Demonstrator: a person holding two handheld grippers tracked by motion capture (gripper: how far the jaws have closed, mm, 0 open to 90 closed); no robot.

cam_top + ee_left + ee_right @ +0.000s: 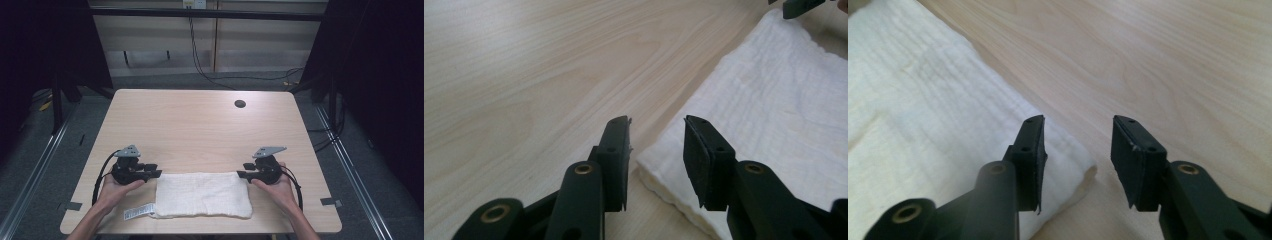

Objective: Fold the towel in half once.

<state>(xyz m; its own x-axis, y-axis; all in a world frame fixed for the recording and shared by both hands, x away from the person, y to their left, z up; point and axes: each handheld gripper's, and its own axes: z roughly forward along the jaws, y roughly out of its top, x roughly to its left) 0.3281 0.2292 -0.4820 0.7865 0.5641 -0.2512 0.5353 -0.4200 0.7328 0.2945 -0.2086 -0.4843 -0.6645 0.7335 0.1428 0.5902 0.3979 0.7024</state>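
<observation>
A folded white towel lies flat near the table's front edge, with a printed label sticking out at its front left corner. My left gripper is at the towel's far left corner, jaws open and straddling that corner. My right gripper is at the far right corner, jaws open over the corner. Neither gripper holds anything. The towel fills the right of the left gripper view, and the towel covers the left of the right gripper view.
The light wooden table has a round cable hole at its far right. Dark curtains and metal rails flank the table, and cables run on the floor behind it.
</observation>
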